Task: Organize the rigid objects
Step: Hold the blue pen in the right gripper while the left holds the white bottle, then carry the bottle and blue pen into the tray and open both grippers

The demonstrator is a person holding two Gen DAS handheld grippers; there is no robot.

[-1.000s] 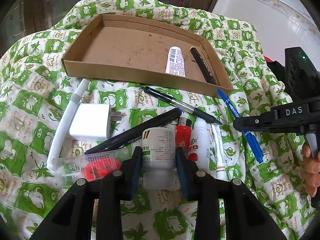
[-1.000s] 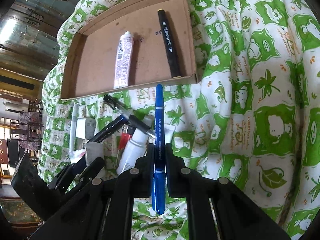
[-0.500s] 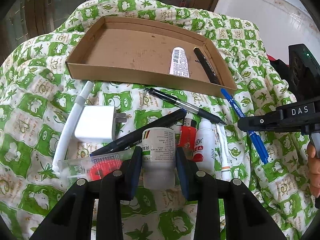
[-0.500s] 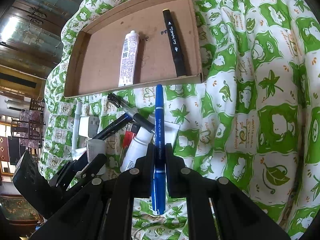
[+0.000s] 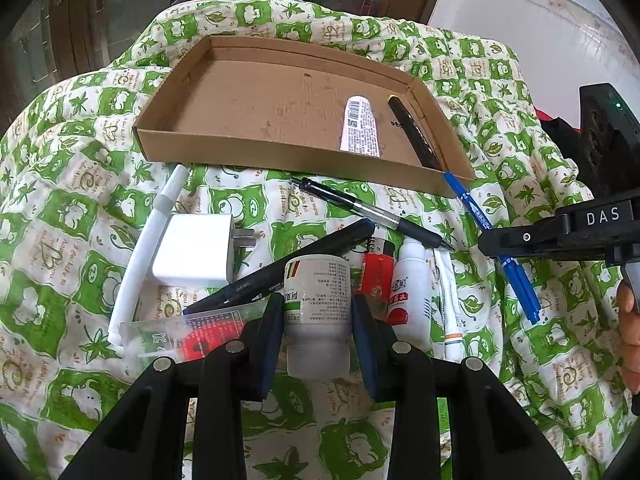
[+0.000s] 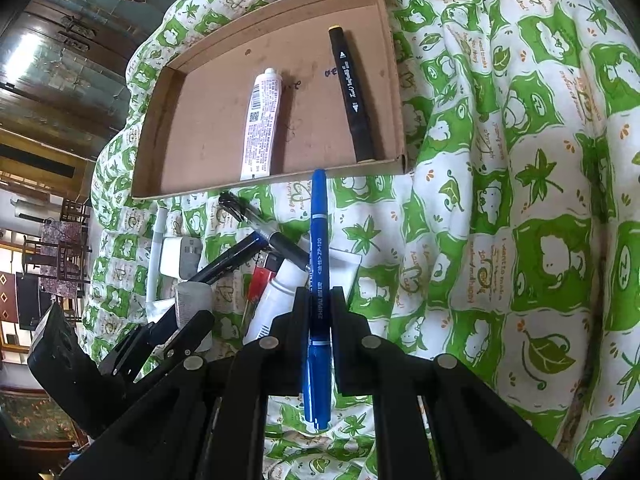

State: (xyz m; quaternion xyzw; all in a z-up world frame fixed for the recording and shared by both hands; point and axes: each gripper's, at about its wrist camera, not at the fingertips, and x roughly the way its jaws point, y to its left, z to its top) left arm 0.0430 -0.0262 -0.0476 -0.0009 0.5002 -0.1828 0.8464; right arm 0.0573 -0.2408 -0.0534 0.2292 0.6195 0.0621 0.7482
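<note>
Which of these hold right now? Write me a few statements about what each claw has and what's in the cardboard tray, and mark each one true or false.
1. The left claw is shut on the white bottle. True.
2. The right claw is open and holds nothing. False: it is shut on the blue pen.
3. The cardboard tray holds a white tube and a black marker. True.
4. The red lighter lies inside the tray. False: it lies on the green-and-white cloth, outside the tray.
5. The white charger plug sits on the cloth. True.
</note>
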